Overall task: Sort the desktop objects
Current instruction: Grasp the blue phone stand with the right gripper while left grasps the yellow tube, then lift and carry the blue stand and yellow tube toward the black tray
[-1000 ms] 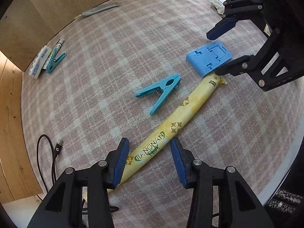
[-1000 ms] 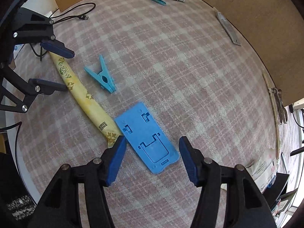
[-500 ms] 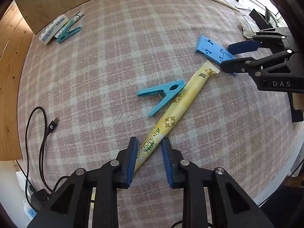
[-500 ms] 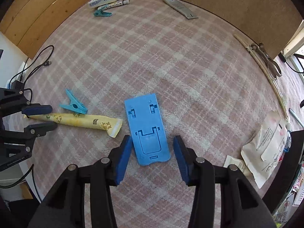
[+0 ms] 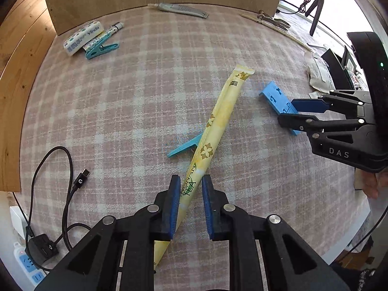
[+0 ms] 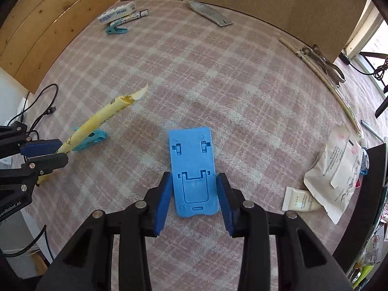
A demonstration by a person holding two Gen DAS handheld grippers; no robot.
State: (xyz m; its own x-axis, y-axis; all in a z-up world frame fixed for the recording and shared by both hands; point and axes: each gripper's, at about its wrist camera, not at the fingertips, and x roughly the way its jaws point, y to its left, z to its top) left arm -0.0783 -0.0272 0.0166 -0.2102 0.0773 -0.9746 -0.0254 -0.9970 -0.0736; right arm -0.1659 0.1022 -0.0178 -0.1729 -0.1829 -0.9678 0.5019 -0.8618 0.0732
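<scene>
My left gripper [image 5: 190,186] is shut on a long yellow tea sachet [image 5: 218,118] near its lower end; the sachet's far end is raised off the pink checked cloth [image 5: 150,92], also shown in the right wrist view [image 6: 106,114]. A blue clothes peg [image 5: 184,146] lies partly under the sachet. My right gripper [image 6: 192,189] is shut on a flat blue phone stand [image 6: 192,169], which also shows in the left wrist view [image 5: 276,99], gripped at its near end.
A tissue pack [image 5: 82,37], a patterned pen [image 5: 109,30] and a second blue peg [image 5: 100,49] lie at the far left. A tube [image 5: 179,9] lies by the cardboard wall. A black cable [image 5: 70,184] lies left. Paper packets [image 6: 337,169] lie right.
Both grippers closed: the left onto the tea sachet, the right onto the blue phone stand. The sachet's far end has lifted and swung over the peg.
</scene>
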